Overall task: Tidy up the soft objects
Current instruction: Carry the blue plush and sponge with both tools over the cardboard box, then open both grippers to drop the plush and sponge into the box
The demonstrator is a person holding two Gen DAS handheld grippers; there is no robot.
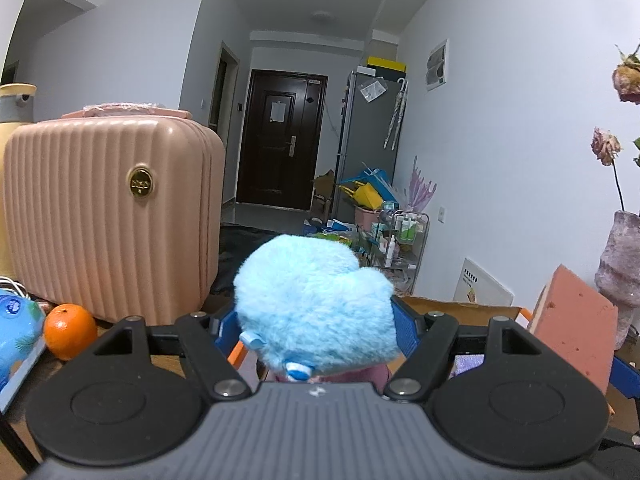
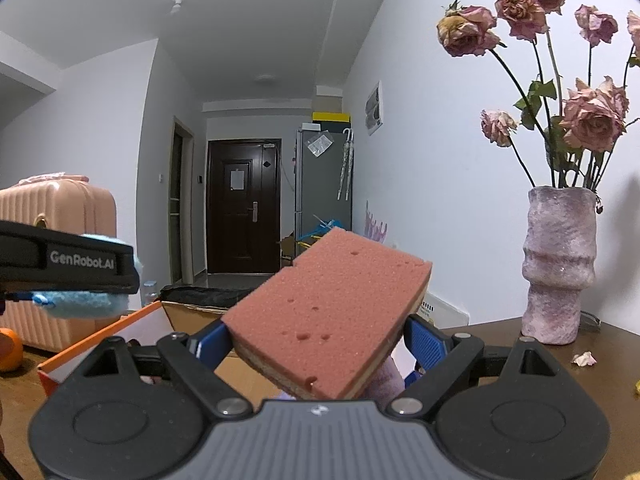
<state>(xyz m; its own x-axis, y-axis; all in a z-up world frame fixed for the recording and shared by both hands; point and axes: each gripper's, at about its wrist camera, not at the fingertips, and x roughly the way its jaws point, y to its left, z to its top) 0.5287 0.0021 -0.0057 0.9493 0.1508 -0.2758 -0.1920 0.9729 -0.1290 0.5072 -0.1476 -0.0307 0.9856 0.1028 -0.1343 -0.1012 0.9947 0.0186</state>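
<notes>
A fluffy light-blue plush toy (image 1: 312,292) sits between the blue pads of my left gripper (image 1: 314,320), which is shut on it. My right gripper (image 2: 320,332) is shut on a salmon-pink sponge (image 2: 328,300), held tilted with its tan underside showing. Both are held above an open cardboard box with an orange rim (image 2: 100,336). In the right wrist view the left gripper's near finger (image 2: 80,260) and the plush (image 2: 80,300) show at the left edge. The sponge (image 1: 572,332) also shows at the right of the left wrist view.
A pink ribbed suitcase (image 1: 108,216) stands to the left, with an orange (image 1: 68,330) in front of it. A purple vase of dried roses (image 2: 560,264) stands at the right on the wooden table (image 2: 600,344). A fallen petal (image 2: 584,358) lies near it.
</notes>
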